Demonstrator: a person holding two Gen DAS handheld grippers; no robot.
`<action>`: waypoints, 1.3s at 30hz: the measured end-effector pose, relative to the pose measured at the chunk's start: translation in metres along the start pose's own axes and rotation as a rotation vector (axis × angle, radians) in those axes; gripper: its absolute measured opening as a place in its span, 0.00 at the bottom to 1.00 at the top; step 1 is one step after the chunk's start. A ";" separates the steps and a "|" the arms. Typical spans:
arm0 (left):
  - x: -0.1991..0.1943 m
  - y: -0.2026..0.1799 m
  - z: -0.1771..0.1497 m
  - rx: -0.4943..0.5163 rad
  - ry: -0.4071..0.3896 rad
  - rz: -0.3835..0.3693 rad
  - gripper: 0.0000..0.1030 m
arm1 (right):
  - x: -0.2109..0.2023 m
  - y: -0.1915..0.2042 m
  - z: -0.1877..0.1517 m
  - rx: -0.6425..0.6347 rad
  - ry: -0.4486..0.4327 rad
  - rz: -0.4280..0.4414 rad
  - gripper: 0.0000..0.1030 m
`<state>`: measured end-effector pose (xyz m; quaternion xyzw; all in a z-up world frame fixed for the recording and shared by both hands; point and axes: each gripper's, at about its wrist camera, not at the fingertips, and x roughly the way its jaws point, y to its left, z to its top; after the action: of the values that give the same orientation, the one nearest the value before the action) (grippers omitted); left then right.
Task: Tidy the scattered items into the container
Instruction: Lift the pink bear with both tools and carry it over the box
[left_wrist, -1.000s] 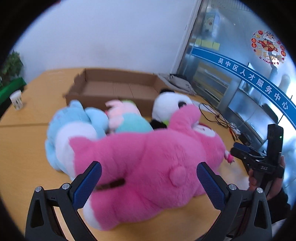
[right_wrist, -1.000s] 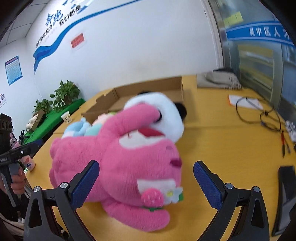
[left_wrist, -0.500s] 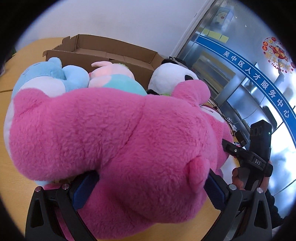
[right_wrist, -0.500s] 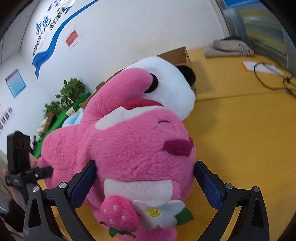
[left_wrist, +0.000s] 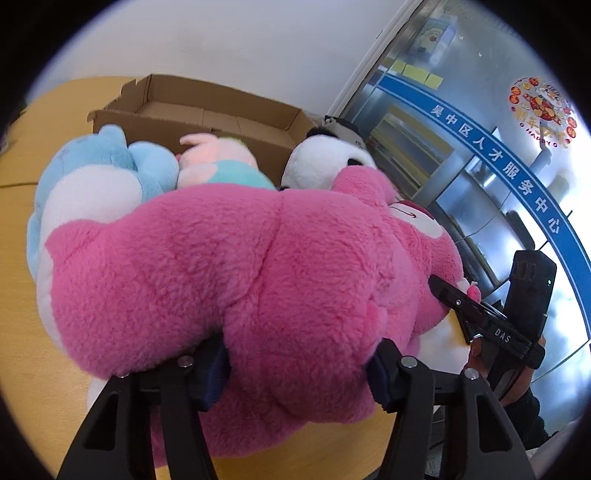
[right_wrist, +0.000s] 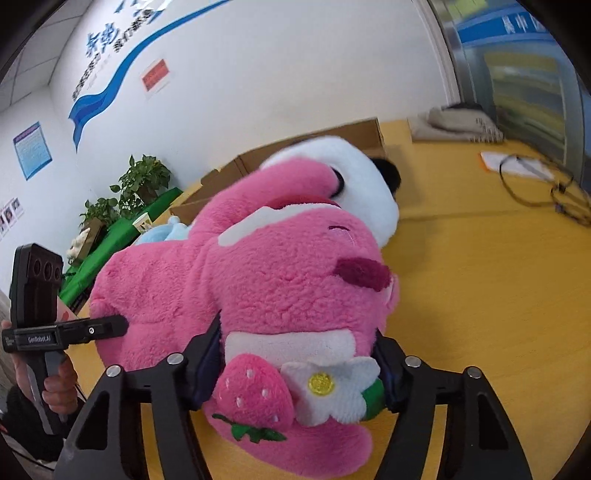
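Note:
A big pink plush bear (left_wrist: 236, 266) lies on the yellow table in front of an open cardboard box (left_wrist: 207, 110). My left gripper (left_wrist: 295, 373) is shut on the bear's rear end. My right gripper (right_wrist: 299, 365) is shut on the bear's head end (right_wrist: 280, 280), at its strawberry and flower patch. Behind the bear lie a blue plush (left_wrist: 107, 170), a small pink and teal plush (left_wrist: 218, 162) and a panda plush (left_wrist: 325, 166), all against the box's front wall. The panda also shows in the right wrist view (right_wrist: 354, 173).
The yellow table (right_wrist: 480, 280) stretches to the right, with a black cable (right_wrist: 539, 188), papers and a folded grey cloth (right_wrist: 458, 122) near the glass wall. Potted plants (right_wrist: 129, 192) and a paper cup (right_wrist: 144, 223) stand at the far left.
Both grippers have moved in onto the pink bear and closed on it, the left at its rear, the right at its head. The bear now fills both views.

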<state>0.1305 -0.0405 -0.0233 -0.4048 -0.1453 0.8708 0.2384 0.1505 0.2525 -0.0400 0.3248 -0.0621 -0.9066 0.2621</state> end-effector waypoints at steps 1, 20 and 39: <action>-0.006 -0.004 0.003 0.012 -0.012 0.002 0.59 | -0.008 0.005 0.002 -0.012 -0.016 -0.004 0.67; -0.112 -0.046 0.177 0.265 -0.254 0.051 0.59 | -0.061 0.084 0.173 -0.161 -0.268 0.021 0.64; -0.019 -0.002 0.378 0.228 -0.151 0.094 0.59 | 0.045 0.070 0.374 -0.134 -0.163 -0.070 0.63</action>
<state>-0.1505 -0.0717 0.2278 -0.3148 -0.0438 0.9198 0.2301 -0.0809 0.1472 0.2468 0.2338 -0.0113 -0.9407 0.2456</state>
